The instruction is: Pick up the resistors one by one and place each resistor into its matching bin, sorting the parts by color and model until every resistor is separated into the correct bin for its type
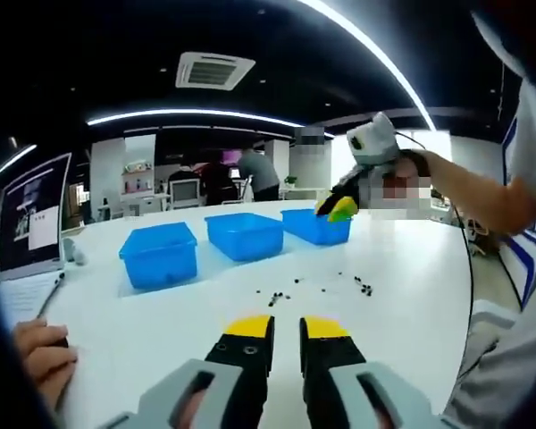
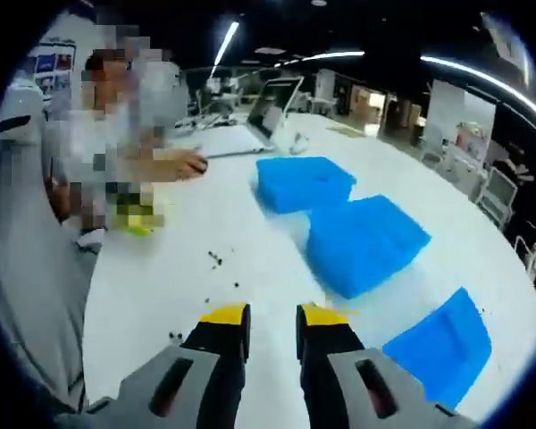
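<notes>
Currently, the left gripper (image 1: 287, 329) is held parted and empty above the white table (image 1: 411, 304). Scattered resistors (image 1: 290, 288) lie ahead, before three blue bins (image 1: 244, 235). The right gripper (image 2: 272, 320), slightly parted, apparently empty, hangs beside the bins.

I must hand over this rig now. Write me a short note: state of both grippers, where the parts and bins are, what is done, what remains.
Left gripper: jaws slightly apart, holding nothing visible, low over the white round table.
Right gripper: raised over the table by the three blue plastic bins; in the left gripper view it hangs at the far-right bin. Jaws slightly apart; any resistor between them is too small to tell.
Small dark resistors lie scattered on the table in front of the bins.
Done: cannot tell; bin contents are unclear.
Left: pick up the scattered resistors one by one and sort them.
</notes>
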A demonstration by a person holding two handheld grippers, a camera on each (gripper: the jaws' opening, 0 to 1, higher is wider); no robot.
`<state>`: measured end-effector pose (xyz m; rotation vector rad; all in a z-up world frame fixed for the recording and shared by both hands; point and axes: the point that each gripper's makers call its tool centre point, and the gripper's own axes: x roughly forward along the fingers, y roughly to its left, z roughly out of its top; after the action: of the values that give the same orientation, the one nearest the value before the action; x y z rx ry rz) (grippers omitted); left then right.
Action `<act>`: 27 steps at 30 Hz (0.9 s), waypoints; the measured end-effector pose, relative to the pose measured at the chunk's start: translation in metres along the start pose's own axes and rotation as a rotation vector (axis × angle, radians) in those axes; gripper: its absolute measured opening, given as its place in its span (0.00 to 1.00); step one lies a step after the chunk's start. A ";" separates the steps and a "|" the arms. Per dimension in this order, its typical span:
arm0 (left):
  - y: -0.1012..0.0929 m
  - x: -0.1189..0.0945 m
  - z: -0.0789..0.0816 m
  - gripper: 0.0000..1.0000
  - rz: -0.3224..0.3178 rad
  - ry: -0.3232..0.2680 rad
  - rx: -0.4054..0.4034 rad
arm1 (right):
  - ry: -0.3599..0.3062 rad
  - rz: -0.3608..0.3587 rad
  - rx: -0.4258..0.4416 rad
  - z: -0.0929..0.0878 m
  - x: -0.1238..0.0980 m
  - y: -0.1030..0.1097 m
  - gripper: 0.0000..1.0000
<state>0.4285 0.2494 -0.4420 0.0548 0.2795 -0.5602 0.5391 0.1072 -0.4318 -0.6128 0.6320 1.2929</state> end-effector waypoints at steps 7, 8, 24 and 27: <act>0.007 -0.002 0.000 0.15 0.014 -0.008 0.000 | 0.187 0.094 0.001 -0.029 0.023 0.024 0.15; 0.008 -0.002 -0.001 0.15 0.015 -0.007 -0.001 | 0.210 0.096 -0.007 -0.033 0.025 0.025 0.15; 0.007 -0.004 -0.003 0.15 0.016 -0.011 -0.012 | 0.298 0.075 -0.090 -0.042 0.030 0.031 0.05; 0.006 -0.004 -0.002 0.15 0.011 -0.015 -0.012 | 0.296 0.075 -0.099 -0.042 0.029 0.032 0.05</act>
<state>0.4280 0.2564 -0.4430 0.0406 0.2681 -0.5479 0.5087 0.1018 -0.4835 -0.8785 0.8432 1.3203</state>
